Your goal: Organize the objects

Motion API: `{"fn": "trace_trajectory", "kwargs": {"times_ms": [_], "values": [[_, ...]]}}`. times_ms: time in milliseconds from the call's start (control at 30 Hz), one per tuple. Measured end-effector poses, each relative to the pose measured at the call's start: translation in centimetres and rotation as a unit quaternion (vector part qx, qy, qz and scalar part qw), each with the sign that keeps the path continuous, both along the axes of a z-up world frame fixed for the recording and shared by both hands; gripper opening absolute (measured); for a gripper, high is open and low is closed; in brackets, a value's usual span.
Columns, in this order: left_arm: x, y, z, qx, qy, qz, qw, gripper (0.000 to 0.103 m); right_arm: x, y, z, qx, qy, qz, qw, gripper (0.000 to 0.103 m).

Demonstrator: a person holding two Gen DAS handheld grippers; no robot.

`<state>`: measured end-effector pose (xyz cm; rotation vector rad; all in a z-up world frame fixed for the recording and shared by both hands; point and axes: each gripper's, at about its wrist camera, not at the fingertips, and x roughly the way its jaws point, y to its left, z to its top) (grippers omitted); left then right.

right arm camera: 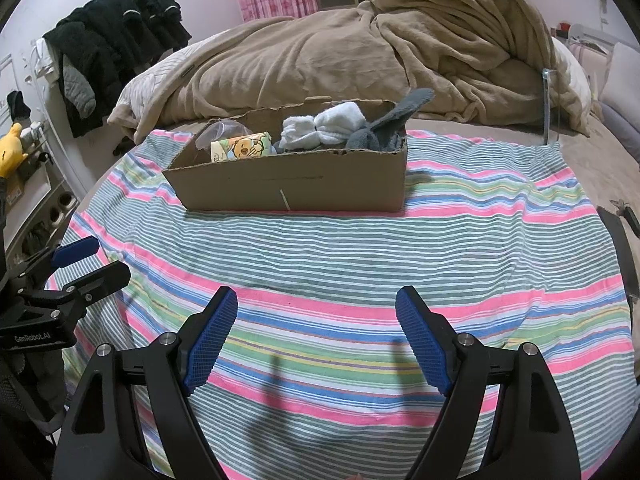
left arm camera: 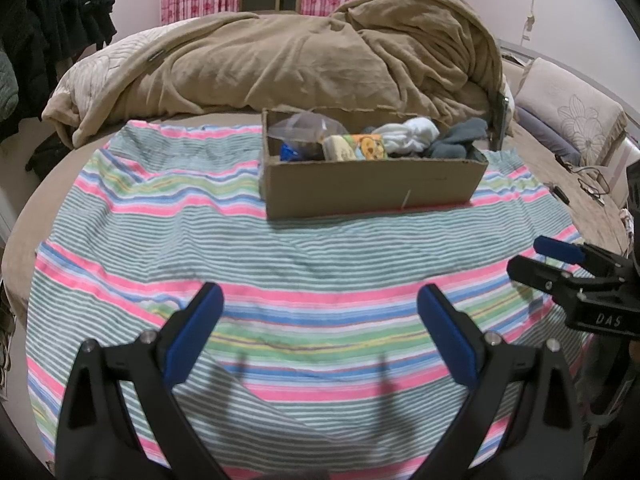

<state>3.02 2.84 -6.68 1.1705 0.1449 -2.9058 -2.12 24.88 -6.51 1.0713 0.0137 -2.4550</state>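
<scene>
The shallow brown cardboard box (left arm camera: pixel 374 184) is placed on the far part of the pink, green and blue striped cloth (left arm camera: pixel 280 264) spread over the bed, just in front of the heaped tan fleece blanket (left arm camera: pixel 304 56), and it is seen already filled along its length. A clear crumpled plastic bag (left arm camera: pixel 302 126) is lodged at its left end, a small cartoon-printed packet (right arm camera: pixel 242 148) is stood beside it, a white rolled sock bundle (right arm camera: pixel 320 128) is set next, and a grey-blue fabric bundle (right arm camera: pixel 380 128) is piled at the right end. The likeliest trouble is judged to come from that grey-blue bundle: one end is raised above the rim and could be snagged or tipped out if the box is nudged or another item is pushed in. The box wall is thin and its torn rim uneven, so it could be buckled or slid on the soft cloth by a careless grip. The light plastic bag could also be dragged out with anything lifted from beside it. The left tool (left arm camera: pixel 320 344) is held wide open above the bare near part of the cloth, with nothing between its blue pads. The right tool (right arm camera: pixel 316 340) is likewise held wide open and empty, well apart from the box.
</scene>
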Motion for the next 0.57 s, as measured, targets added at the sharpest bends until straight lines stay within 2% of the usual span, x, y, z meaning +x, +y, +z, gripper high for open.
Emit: {"fn": "trace_trajectory", "kwargs": {"times_ms": [567], "values": [[0.00, 0.04, 0.12, 0.004, 0.006, -0.001, 1.0000, 0.099, 0.04, -0.02, 0.01, 0.000, 0.000, 0.000, 1.000, 0.084]]}}
